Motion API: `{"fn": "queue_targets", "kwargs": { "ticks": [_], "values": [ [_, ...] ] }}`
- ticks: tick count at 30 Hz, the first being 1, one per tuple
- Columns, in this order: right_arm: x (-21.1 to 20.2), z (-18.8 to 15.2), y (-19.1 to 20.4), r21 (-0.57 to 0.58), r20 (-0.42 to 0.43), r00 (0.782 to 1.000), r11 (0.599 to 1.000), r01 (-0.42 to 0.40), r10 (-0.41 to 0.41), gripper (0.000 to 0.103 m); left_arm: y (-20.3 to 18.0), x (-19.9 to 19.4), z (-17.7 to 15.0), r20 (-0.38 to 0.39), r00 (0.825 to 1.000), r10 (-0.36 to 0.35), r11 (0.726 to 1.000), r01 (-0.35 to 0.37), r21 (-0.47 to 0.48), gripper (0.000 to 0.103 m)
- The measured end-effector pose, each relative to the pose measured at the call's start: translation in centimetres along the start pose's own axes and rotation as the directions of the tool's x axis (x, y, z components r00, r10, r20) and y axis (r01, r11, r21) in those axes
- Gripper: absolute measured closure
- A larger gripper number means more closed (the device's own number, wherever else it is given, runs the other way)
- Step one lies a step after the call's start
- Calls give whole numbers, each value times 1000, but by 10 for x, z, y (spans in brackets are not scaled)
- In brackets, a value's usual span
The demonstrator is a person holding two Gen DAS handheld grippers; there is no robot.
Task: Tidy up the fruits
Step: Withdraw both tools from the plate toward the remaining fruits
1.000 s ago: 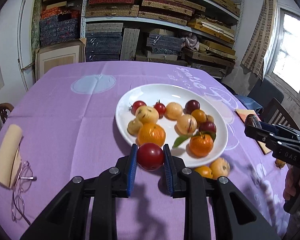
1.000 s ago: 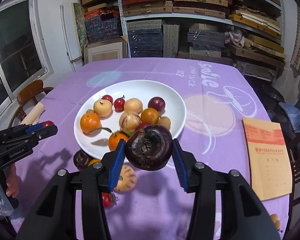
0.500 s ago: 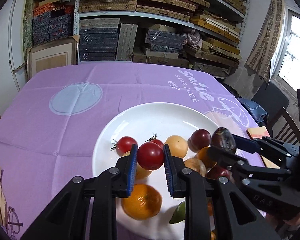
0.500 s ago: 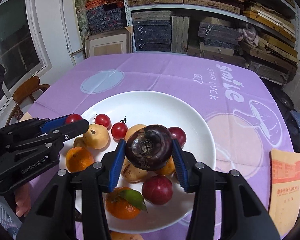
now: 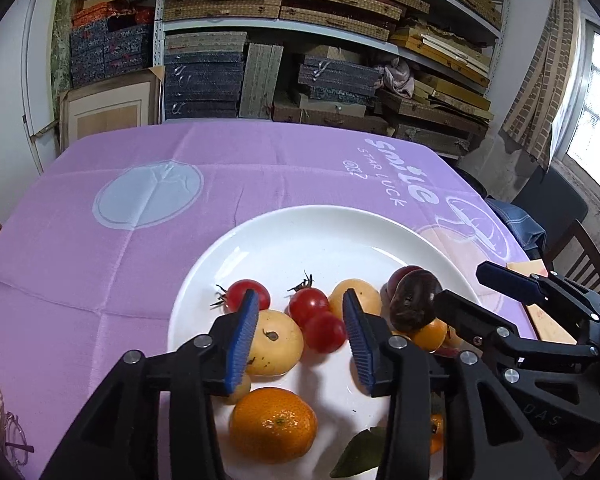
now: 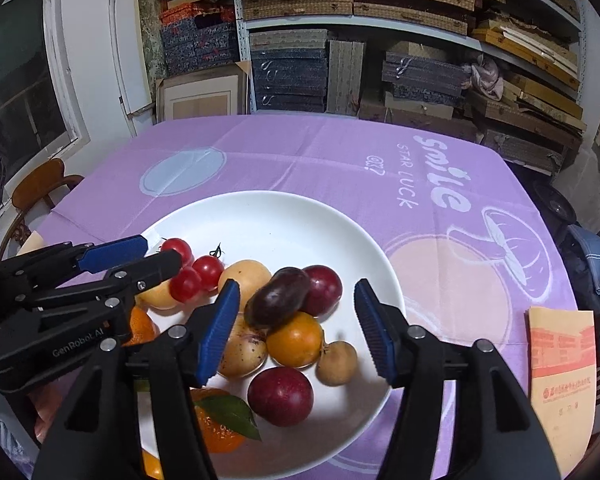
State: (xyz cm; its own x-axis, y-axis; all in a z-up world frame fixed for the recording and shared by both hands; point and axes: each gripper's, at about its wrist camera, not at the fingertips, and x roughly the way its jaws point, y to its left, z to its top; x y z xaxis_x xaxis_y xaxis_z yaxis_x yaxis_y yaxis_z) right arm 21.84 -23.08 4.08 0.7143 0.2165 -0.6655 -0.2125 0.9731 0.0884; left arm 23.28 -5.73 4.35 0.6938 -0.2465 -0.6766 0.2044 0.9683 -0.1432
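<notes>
While both grippers are held over the white plate [image 6: 260,216], jaws just opened: left gripper [image 5: 300,338] around a released red tomato [image 5: 325,332]; right gripper [image 6: 296,328] around a dark plum [image 6: 278,298]; bare plate lies beyond.

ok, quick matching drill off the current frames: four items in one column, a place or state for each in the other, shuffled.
1 dark purple fruit
2 leafy mandarin
3 tan envelope
4 left tool

A on the tablecloth, off the plate
B open, over the red tomatoes
C atop other fruit on the plate
D at the plate's near rim

Pairs: 1-C, 2-D, 3-A, 4-B.

Note: the left tool's jaws have just been opening; one red tomato lies between them, not gripped.
</notes>
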Motion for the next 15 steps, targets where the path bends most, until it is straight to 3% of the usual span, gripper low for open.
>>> {"fn": "queue_targets", "kwargs": {
  "ticks": [7, 15],
  "values": [
    [-62, -26, -16, 87, 115, 993, 996, 7, -17, 20, 18, -51, -16, 37, 999, 24, 999, -23, -33, 46],
    [-111, -102, -26, 192, 183, 983, 981, -23, -13, 13, 7, -85, -95, 23, 997, 75, 996, -76, 49, 42]
  ]
}}
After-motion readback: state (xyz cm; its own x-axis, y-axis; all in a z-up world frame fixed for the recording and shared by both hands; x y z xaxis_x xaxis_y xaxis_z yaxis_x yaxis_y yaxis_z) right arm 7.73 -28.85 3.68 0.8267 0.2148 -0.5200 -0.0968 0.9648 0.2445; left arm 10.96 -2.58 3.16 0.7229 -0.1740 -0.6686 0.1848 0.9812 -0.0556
